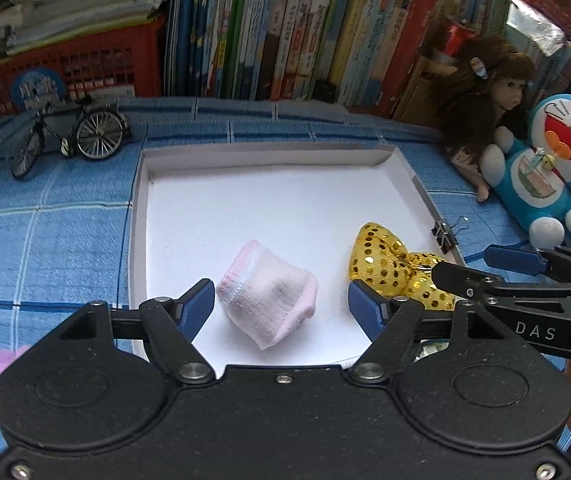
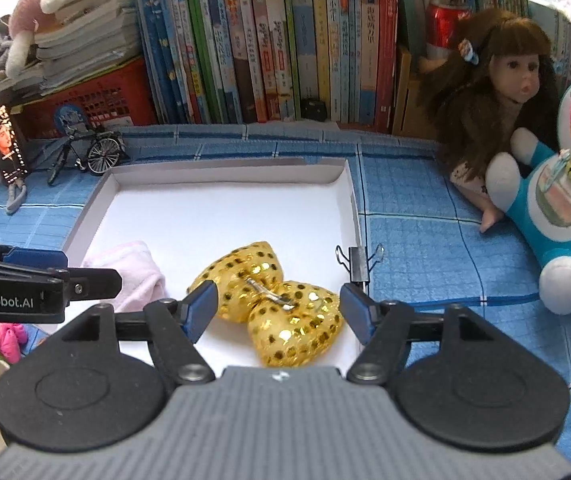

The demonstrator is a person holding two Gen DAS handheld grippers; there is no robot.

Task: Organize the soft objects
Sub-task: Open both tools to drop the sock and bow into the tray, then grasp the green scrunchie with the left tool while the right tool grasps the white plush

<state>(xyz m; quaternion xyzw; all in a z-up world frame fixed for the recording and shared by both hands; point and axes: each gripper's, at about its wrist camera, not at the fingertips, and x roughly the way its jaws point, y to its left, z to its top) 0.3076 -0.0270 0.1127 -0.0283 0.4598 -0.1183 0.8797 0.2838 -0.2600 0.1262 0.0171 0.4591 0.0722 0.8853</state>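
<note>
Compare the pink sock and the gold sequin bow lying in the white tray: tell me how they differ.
The pink sock is pale, matte knit; the gold sequin bow is shiny and spangled. The sock is a single folded bundle, while the bow has two puffed lobes pinched at a metal clip. The sock lies left in the white tray, the bow nearer its right wall. Both rest free between open grippers.

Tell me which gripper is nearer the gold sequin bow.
Right. The right gripper hangs directly over the gold sequin bow, its fingers straddling it; the left gripper sits beside it, over the pink sock.
</note>
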